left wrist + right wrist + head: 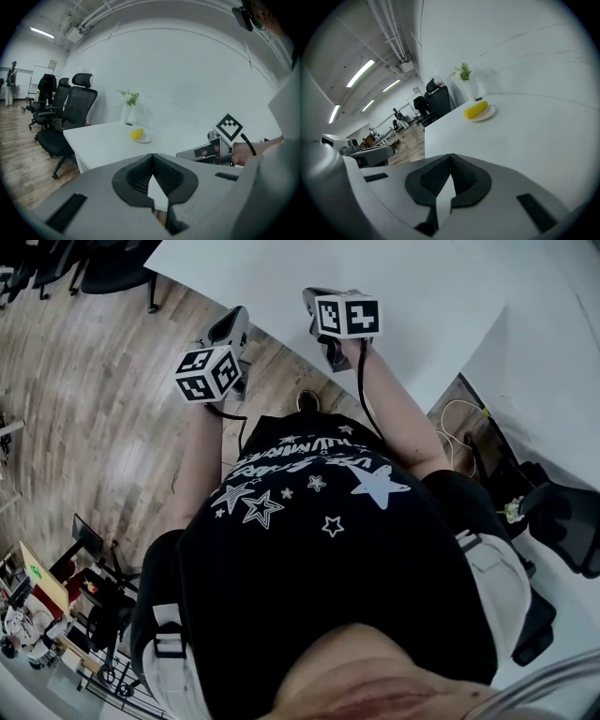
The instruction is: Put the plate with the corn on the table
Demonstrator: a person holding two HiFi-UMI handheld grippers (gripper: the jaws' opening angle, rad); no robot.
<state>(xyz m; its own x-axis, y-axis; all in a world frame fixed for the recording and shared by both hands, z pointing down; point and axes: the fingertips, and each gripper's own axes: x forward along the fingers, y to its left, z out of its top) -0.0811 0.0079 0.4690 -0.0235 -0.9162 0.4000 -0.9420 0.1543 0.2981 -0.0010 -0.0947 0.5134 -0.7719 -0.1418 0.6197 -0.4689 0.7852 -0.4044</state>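
A small white plate [140, 138] with a yellow corn cob [137, 134] on it rests on the white table [101, 143], far ahead of both grippers. The right gripper view shows the same plate [483, 115] and corn [476, 110] at mid distance. My left gripper [152, 155] is shut with nothing between its jaws. My right gripper [451, 155] is shut and empty too. In the head view both grippers, left [238, 317] and right [315, 296], are held side by side near the table's corner [412, 296]; the plate does not show there.
A white vase with a green sprig [127, 108] stands behind the plate by the wall. Black office chairs [65, 110] are at the table's left end. Wooden floor [103, 409] lies to the left, with cables and a chair [562, 521] at right.
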